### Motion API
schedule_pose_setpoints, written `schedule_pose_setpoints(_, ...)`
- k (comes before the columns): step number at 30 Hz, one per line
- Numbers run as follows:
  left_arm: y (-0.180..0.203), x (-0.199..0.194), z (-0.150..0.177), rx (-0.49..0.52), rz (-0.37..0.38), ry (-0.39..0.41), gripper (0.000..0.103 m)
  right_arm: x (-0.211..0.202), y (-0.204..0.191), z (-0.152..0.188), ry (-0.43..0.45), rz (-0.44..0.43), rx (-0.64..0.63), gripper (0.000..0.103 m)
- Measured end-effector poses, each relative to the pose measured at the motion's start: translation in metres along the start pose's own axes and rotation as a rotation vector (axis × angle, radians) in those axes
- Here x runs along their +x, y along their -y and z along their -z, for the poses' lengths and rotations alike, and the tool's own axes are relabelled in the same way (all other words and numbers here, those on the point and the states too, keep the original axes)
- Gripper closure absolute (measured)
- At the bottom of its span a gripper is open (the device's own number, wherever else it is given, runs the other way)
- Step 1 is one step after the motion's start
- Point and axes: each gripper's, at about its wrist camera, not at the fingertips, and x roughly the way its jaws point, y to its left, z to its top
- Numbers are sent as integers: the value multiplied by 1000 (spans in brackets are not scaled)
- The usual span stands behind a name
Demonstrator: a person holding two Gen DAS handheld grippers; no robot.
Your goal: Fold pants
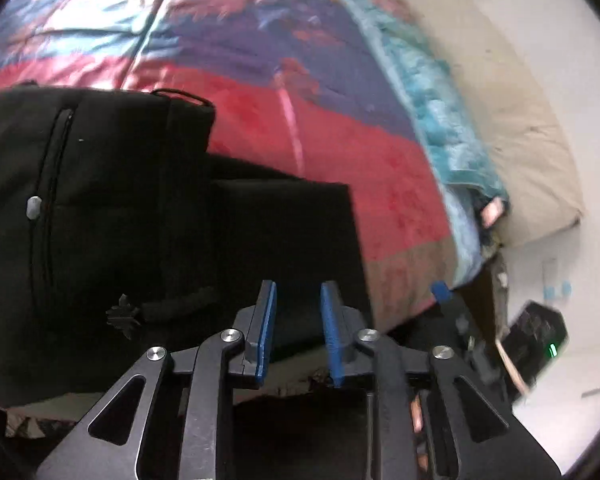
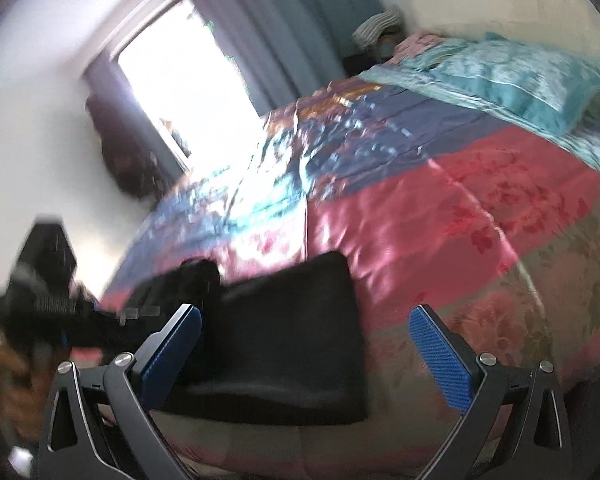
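1. Bright daylight comes through a window (image 2: pixel 188 80) at 11 o'clock in the right wrist view, with grey-blue curtains (image 2: pixel 284 20) beside it and pale walls around.
2. Satin bedding covers the bed (image 1: pixel 340 140) in broad bands of blue, purple, red and a dull floral tan.
3. At 1 o'clock in both views a teal pillow (image 2: pixel 520 76) lies on the bed, and in the left wrist view a beige cushion (image 1: pixel 500 112) lies just beyond it.
4. Black pants (image 1: pixel 100 208) lie folded on the bed near its front edge, at 9 o'clock in the left wrist view.
5. On them a pocket zip with a silver pull (image 1: pixel 34 206) and a drawstring end (image 1: pixel 172 308) show.
6. In the right wrist view the pants (image 2: pixel 284 340) lie at 6 o'clock as a flat black slab.
7. Above the pants' near edge hangs the left gripper (image 1: pixel 298 300), jaws a narrow gap apart, nothing between the blue pads.
8. Released wide, the right gripper (image 2: pixel 306 320) holds nothing; the pants show in the gap between its jaws, and I cannot tell whether the pads touch the cloth.
9. Each gripper shows blurred at the edge of the other's view, the left one at 8 o'clock, the right one at 4 o'clock.
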Motion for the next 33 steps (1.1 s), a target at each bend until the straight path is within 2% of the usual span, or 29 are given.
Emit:
schedule_pose_setpoints(2,-5,-41,6,23,-30,100,34,-6,6,-3,26,-48,31,0)
schedule_pose_setpoints(4,-19,-83,11,28,-95,213,21,0,-2,-3,23,-133,12,0)
schedule_pose_setpoints(5,-30,-106,15,20,-137,266,18,3,-10,0,15,-162,-12,0)
schedule_pose_setpoints(6,-40,-121,17,5,-170,299,18,11,-23,2,-16,-205,-50,0)
schedule_pose_setpoints(7,-56,-139,22,-28,-209,332,18,24,-39,5,-87,-265,-88,0)
schedule_pose_setpoints(10,-91,-158,40,-114,-276,383,18,63,-88,16,-298,-403,-187,0)
schedule_pose_setpoints(11,-105,-160,47,-152,-295,392,18,74,-101,18,-336,-426,-212,0)
schedule_pose_setpoints(14,-128,-159,65,-257,-287,399,18,124,-118,14,-456,-459,-162,1)
schedule_pose_setpoints(16,-137,-160,76,-302,-265,404,18,160,-119,13,-556,-442,-124,16)
schedule_pose_setpoints(18,-139,-152,81,-307,-263,397,18,186,-116,18,-647,-413,-106,26)
schedule_pose_setpoints(19,-139,-150,83,-301,-267,391,18,195,-113,19,-666,-384,-98,26)
schedule_pose_setpoints(22,-138,-148,84,-280,-281,388,18,205,-111,20,-708,-455,-45,26)
schedule_pose_setpoints(23,-137,-147,83,-275,-284,386,18,210,-111,23,-741,-459,-27,26)
schedule_pose_setpoints(27,-137,-142,77,-283,-268,381,18,225,-107,23,-773,-476,43,26)
schedule_pose_setpoints(28,-137,-141,76,-286,-266,381,18,228,-109,22,-782,-477,50,36)
schedule_pose_setpoints(30,-135,-141,74,-284,-267,383,18,229,-115,25,-815,-472,28,72)
schedule_pose_setpoints(33,-133,-145,75,-274,-288,395,18,217,-121,18,-774,-519,47,82)
